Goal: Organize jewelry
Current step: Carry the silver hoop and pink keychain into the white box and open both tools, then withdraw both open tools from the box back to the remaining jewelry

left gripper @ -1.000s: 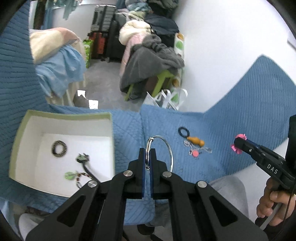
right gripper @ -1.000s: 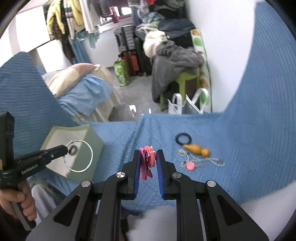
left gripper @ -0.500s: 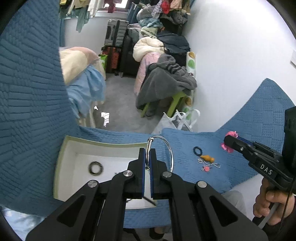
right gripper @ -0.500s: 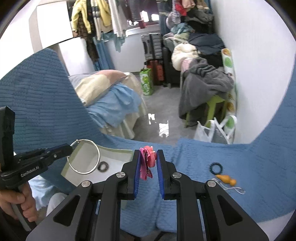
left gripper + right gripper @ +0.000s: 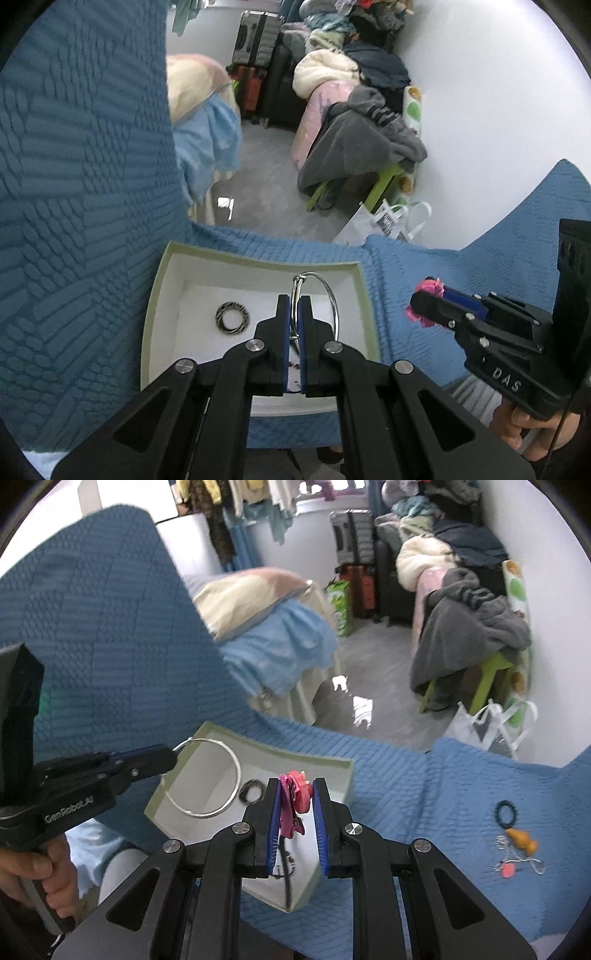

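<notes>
Okay, biggest first: blue quilted blanket [image 5: 85, 206] fills everything under and around my fingers. On it sits the pale green box [image 5: 258, 260] with a white inside, open top, directly below my left fingers and ahead-left of my right ones. My left gripper [image 5: 294, 314] is clamped tight on the silver bangle [image 5: 325, 295], which stands up out of the fingertips over the box. My right gripper [image 5: 298, 801] is closed on the pink hair clip [image 5: 293, 801], pinched between the blue pads [image 5: 274, 823], above the box's near-right corner. Inside the box, left of my left fingers, lies a dark patterned ring [image 5: 232, 317]. Well off to the right of my right fingers, on the blanket: black beaded ring [image 5: 506, 811], orange charm [image 5: 522, 840] on a silver chain [image 5: 517, 858], small pink bead [image 5: 509, 870].
</notes>
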### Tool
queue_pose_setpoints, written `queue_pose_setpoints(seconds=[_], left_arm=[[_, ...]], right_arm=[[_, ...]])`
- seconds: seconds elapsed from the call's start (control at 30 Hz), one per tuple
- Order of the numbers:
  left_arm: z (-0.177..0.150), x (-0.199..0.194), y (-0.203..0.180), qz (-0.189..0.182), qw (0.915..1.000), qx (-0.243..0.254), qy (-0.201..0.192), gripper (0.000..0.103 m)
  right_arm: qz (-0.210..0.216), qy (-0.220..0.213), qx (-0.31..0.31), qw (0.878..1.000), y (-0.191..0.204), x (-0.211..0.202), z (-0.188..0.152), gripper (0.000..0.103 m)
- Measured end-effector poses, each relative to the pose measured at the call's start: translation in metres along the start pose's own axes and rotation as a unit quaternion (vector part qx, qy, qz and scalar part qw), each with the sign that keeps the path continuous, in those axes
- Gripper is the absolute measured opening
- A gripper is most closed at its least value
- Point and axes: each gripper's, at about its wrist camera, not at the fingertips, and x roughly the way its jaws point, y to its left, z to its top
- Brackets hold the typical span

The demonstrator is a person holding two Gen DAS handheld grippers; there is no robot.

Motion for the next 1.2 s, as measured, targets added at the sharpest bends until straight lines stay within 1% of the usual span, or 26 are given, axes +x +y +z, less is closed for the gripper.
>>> queue_pose_setpoints(seconds=[0.33,0.5,0.63,0.8,0.87,0.9,0.93,0.97,1.0,1.03,1.13,1.2], left_arm=[[-0.023,0.044,0.027,0.012,0.9983,-0.01,0.057,0.003],[-0.036,0.057,0.035,0.017,0.9968,-0.022,0.075,0.003],[-0.04,0.064,0.04,0.024,0.9953,-0.029,0.089,0.004],[-0.036,0.06,0.036,0.021,0.9954,-0.031,0.089,0.004],[-0.035,0.055,0.035,0.033,0.9955,-0.03,0.084,0.004],[-0.034,0.053,0.035,0.038,0.9952,-0.031,0.085,0.005],[-0.033,0.049,0.034,0.036,0.9951,-0.036,0.085,0.008],[-0.032,0.046,0.034,0.036,0.9952,-0.039,0.082,0.021],[-0.031,0.044,0.034,0.04,0.9954,-0.041,0.078,0.039],[-0.03,0.036,0.031,0.045,0.9961,-0.04,0.065,0.049],[-0.026,0.02,0.023,0.036,0.9976,-0.039,0.044,0.049],[-0.024,0.009,0.017,0.038,0.998,-0.039,0.031,0.049]], right_arm=[[0.013,0.068,-0.016,0.997,0.009,0.058,-0.027,0.015],[0.02,0.09,-0.025,0.995,0.014,0.074,-0.037,0.015],[0.028,0.103,-0.031,0.994,0.017,0.08,-0.042,0.015],[0.041,0.115,-0.032,0.992,0.019,0.081,-0.043,0.015],[0.032,0.117,-0.034,0.992,0.019,0.079,-0.041,0.021],[0.028,0.115,-0.032,0.992,0.018,0.077,-0.041,0.033],[0.027,0.112,-0.03,0.993,0.017,0.074,-0.04,0.035],[0.028,0.108,-0.027,0.993,0.015,0.07,-0.038,0.036],[0.026,0.107,-0.026,0.994,0.015,0.065,-0.036,0.036],[0.024,0.102,-0.026,0.994,0.014,0.06,-0.034,0.036],[0.028,0.081,-0.025,0.996,0.011,0.038,-0.029,0.036],[0.026,0.068,-0.026,0.997,0.008,0.024,-0.026,0.036]])
